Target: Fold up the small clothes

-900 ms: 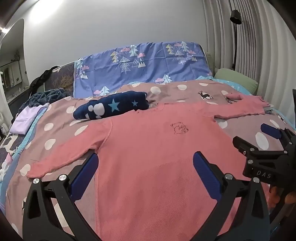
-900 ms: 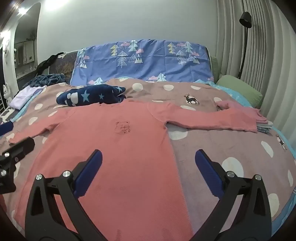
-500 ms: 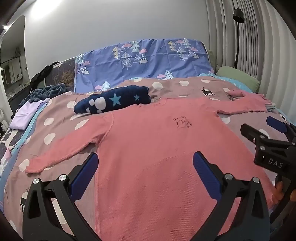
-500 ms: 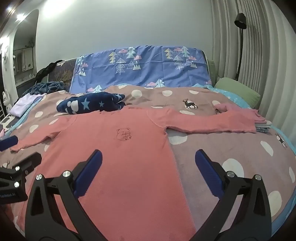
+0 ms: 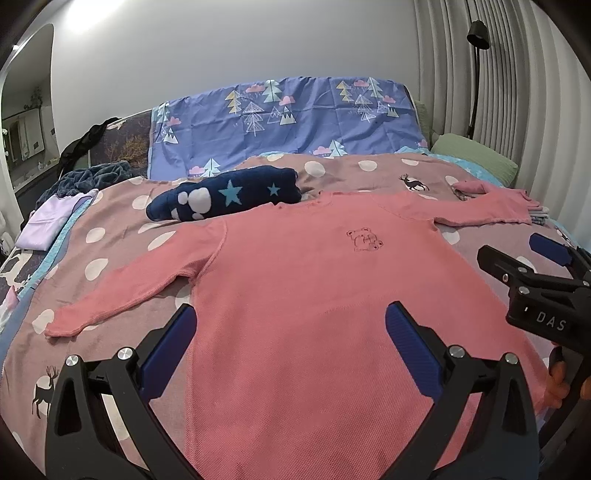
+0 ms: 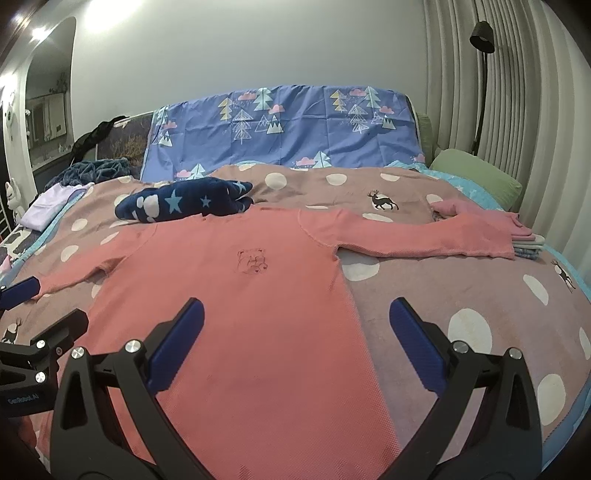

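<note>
Your left tool [image 5: 288, 332] and right tool [image 6: 295, 326] both gape wide with nothing between their blue pads, hovering low in each frame over the hem end of the pink shirt [image 5: 314, 288]. That shirt lies flat and face up across the middle of the polka-dot bed cover [image 6: 461, 295], sleeves spread outward. A folded navy star-print garment [image 5: 225, 197] sits just beyond its collar, toward the upper left.

Grey wall [image 5: 221, 55], ribbed curtain [image 6: 517, 110], black floor lamp [image 6: 482, 35] beside the bed [image 6: 480, 295].
</note>
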`<action>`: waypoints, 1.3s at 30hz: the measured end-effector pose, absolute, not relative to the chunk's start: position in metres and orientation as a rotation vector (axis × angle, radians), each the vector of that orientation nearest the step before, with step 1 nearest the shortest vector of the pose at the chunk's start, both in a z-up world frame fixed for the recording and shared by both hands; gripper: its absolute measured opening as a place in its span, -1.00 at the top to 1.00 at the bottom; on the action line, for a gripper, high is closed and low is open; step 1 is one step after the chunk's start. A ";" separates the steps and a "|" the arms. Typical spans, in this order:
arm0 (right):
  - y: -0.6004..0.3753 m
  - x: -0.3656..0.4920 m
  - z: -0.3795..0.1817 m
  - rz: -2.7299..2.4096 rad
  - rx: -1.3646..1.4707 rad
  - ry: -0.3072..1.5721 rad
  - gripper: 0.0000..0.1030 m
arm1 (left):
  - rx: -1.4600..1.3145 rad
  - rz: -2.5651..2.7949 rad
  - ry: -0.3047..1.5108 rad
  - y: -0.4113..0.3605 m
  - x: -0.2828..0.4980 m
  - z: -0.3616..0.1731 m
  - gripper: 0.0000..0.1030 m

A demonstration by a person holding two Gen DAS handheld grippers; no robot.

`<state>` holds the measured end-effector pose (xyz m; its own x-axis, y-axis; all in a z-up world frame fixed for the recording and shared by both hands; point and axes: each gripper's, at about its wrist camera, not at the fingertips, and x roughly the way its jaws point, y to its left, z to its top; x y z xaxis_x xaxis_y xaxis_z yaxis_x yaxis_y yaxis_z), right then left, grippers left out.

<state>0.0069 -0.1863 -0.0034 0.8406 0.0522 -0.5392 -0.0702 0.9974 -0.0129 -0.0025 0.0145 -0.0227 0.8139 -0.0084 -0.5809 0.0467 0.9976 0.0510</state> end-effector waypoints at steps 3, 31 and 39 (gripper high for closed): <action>-0.186 0.008 -0.006 0.069 -0.036 0.581 -0.96 | 0.062 -0.034 0.628 0.015 -0.002 -0.025 -0.97; -0.180 0.009 -0.016 0.090 -0.051 0.620 -0.96 | 0.063 -0.044 0.652 0.016 -0.002 -0.036 -0.97; -0.176 0.009 -0.018 0.104 -0.061 0.626 -0.96 | 0.055 -0.046 0.657 0.018 -0.002 -0.039 -0.97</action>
